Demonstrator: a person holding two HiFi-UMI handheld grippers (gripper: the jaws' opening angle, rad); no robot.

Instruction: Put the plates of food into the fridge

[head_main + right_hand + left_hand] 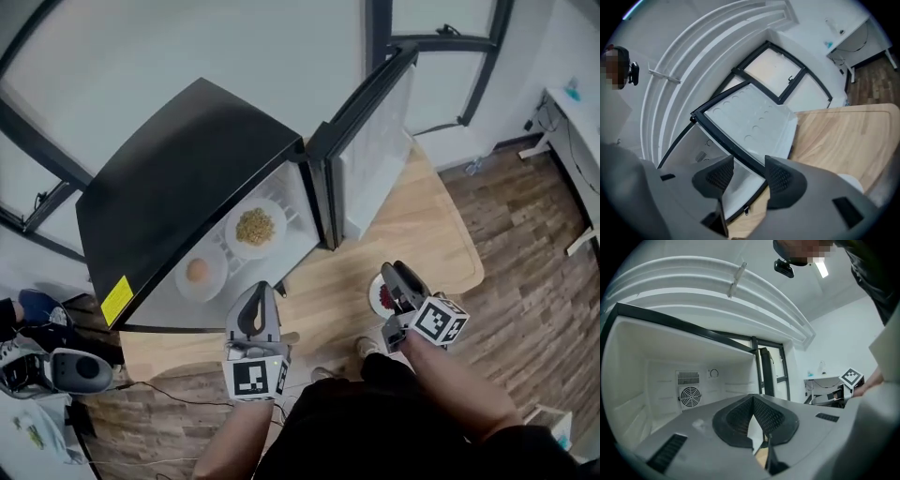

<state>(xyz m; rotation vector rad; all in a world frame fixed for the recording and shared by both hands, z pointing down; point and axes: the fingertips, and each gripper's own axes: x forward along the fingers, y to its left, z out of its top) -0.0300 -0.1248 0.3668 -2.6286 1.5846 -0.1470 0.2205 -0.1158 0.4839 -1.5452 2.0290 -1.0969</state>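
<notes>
**A:** Which step is this?

**B:** Two plates already sit on the shelf in the fridge. The grain plate is on the right. The tan plate, holding one round tan piece, is left of it and nearer. A third plate with red food is out on the table, near the open door and on its right. So I'd say the last pickup is the step in hand.

**A:** And the grippers?

**B:** The right gripper hangs just over the third plate and covers part of it. Its fingers are spread with nothing between them, and only the door's edge shows through the gap. The left gripper is at the fridge mouth, with its pads pressed together on nothing.

**A:** What does the next move call for?

**B:** My guess is the right gripper drops to the plate's rim and pinches it. Then it keeps the plate level and carries it left past the door to a free part of the shelf.

**A:** How does that plate look?

**B:** It is white and shallow, with red food at the middle. Most of it is hidden.
</notes>
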